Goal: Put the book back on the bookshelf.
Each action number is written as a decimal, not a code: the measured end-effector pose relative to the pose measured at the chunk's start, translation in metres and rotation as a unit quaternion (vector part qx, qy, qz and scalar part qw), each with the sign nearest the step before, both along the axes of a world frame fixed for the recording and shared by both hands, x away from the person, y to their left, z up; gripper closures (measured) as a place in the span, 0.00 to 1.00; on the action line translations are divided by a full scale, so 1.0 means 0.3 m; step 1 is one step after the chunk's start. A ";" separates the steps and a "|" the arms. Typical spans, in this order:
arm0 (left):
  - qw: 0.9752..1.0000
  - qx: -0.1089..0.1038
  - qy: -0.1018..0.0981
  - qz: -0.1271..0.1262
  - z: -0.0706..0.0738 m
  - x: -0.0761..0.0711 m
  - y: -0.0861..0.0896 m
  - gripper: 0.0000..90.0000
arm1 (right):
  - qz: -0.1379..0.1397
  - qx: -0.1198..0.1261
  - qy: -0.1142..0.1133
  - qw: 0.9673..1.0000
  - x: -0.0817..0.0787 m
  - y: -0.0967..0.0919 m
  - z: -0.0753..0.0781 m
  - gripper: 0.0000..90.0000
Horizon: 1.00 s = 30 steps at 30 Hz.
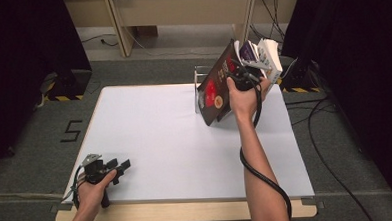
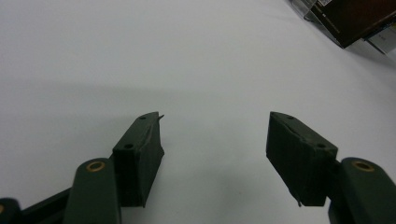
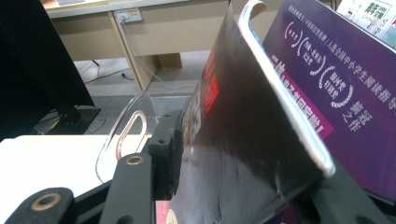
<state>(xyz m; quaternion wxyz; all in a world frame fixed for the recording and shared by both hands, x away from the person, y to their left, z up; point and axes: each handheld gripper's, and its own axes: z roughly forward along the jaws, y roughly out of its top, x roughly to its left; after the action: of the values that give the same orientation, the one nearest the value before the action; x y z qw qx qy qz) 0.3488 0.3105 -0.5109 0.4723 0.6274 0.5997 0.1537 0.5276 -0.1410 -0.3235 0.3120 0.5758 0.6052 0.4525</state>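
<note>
At far tabletop (image 1: 149, 127) corner: right gripper (image 1: 242, 80), fingers closed on dark-covered book (image 1: 216, 89) beside purple book (image 3: 336, 93). Near edge: left gripper (image 2: 215, 154), fingers wide apart, empty.

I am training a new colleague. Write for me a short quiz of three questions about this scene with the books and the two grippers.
1. True or false: the left gripper holds a book.
2. Which gripper is at the dark-covered book?
A. left
B. right
C. both
3. Fill in: the dark-covered book leans against other books at the far right of the white ____.

Key
1. False. In the left gripper view its jaws stand apart over the bare white table, with nothing between them.
2. B. The right gripper has the book's cover between its jaws; the high view shows the right hand at the book.
3. table.
</note>
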 end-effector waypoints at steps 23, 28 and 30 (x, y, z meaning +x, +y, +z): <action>1.000 -0.001 0.000 0.002 0.000 -0.002 -0.003 0.39 | 0.014 -0.002 0.011 1.000 -0.063 -0.015 -0.058 0.63; 1.000 -0.001 -0.001 0.002 0.001 -0.002 -0.002 0.39 | 0.017 -0.004 0.017 1.000 -0.072 -0.015 -0.076 0.63; 1.000 -0.001 -0.001 0.003 0.001 -0.002 -0.001 0.39 | 0.017 -0.006 0.019 1.000 -0.075 -0.015 -0.082 0.63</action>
<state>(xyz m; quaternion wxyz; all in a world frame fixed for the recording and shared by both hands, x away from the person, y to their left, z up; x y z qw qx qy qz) 0.3481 0.3100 -0.5107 0.4727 0.6255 0.6010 0.1552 0.5050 -0.1456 -0.3481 0.2959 0.5721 0.6235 0.4432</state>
